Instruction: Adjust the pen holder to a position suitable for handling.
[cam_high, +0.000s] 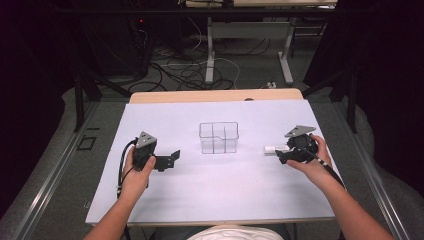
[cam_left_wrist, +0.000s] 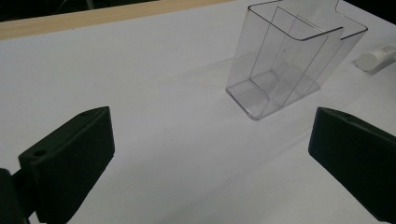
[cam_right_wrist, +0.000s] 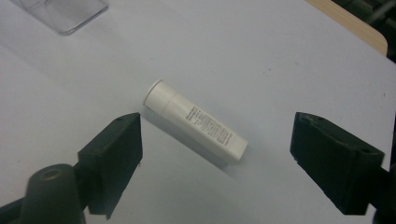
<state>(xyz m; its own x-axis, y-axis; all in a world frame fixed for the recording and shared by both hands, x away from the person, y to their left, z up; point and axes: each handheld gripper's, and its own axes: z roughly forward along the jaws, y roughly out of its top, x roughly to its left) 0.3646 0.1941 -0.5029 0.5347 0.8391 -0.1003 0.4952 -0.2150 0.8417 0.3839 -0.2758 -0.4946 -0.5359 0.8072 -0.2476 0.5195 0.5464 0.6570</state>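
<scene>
White tube (cam_right_wrist: 196, 121) btwn open right tongs (cam_right_wrist: 215, 154).

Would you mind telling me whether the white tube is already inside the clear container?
No, the white tube lies on its side on the table, between the open jaws of the right gripper, apart from the clear container.

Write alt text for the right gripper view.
A white tube with small print lies on its side on the white table, between the open black jaws of the right gripper. A clear container's corner shows top left.
</scene>
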